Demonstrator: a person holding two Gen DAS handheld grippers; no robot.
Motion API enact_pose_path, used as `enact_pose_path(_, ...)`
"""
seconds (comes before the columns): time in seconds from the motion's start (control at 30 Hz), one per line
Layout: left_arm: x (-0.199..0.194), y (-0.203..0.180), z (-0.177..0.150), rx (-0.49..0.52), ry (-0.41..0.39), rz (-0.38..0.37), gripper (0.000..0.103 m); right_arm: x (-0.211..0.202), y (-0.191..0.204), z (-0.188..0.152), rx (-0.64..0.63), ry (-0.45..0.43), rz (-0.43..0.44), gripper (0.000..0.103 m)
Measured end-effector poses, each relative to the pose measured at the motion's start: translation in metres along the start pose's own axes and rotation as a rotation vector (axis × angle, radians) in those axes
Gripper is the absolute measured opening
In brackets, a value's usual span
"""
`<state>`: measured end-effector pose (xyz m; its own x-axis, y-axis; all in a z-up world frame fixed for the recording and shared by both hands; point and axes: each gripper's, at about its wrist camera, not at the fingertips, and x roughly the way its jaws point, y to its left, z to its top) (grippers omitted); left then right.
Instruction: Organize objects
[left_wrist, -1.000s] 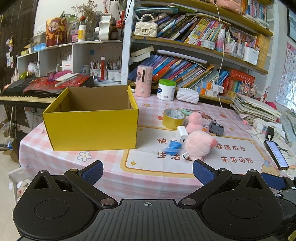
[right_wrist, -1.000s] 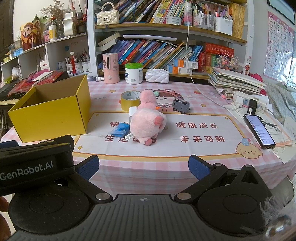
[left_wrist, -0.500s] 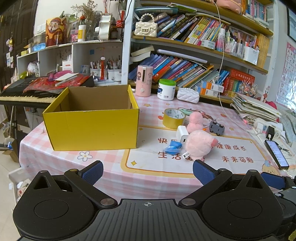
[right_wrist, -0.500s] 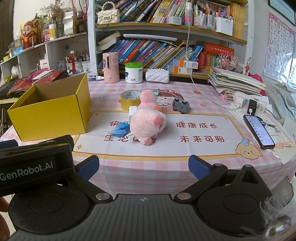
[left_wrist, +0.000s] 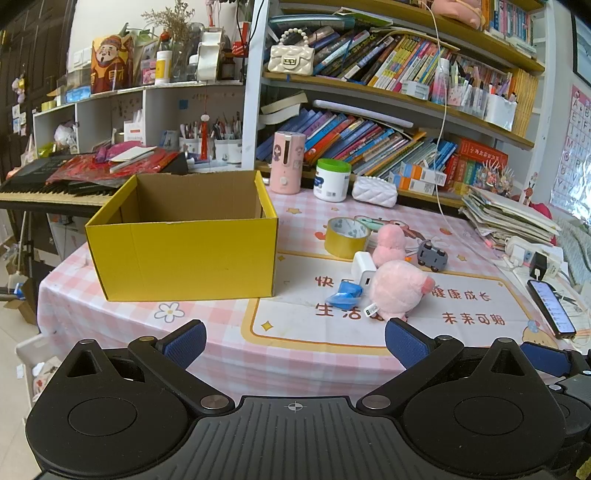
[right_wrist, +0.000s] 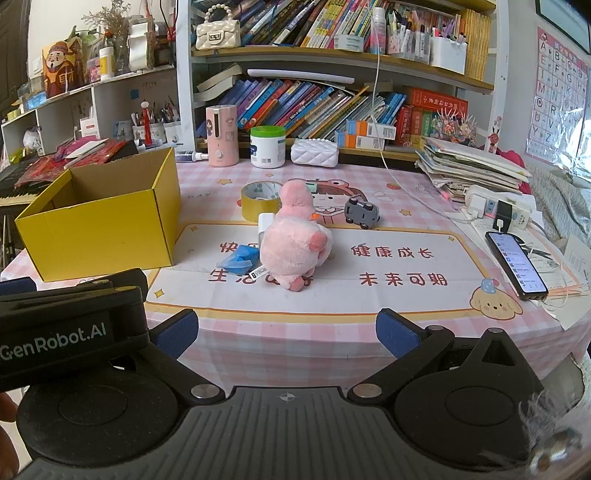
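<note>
Pink-checked table (left_wrist: 221, 325) | left tool (left_wrist: 295, 339) spread wide, holding nothing | right tool (right_wrist: 287, 332) likewise

The charger (right_wrist: 266, 221) is mostly hidden behind the pink plush (right_wrist: 291, 253), in the frame's middle. The box (left_wrist: 184, 236) floor is hidden by its front wall. The phone (right_wrist: 516, 264) text is too small to read.

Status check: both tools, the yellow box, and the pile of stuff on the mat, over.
Left tool open, right tool open, both empty. Yellow box empty; pink plush on mat. Path unobstructed.
</note>
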<state>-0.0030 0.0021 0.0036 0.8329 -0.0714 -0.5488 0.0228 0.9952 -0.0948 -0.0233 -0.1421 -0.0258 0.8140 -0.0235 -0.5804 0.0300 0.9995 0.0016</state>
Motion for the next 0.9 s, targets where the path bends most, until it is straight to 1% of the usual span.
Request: enact_pose_path(0.9,0.001,-0.0009,0.0018,0.0,-0.001,-0.003,0.103,-0.0011,0.0003,0.0013,-0.004,-0.003,-0.004,0.103)
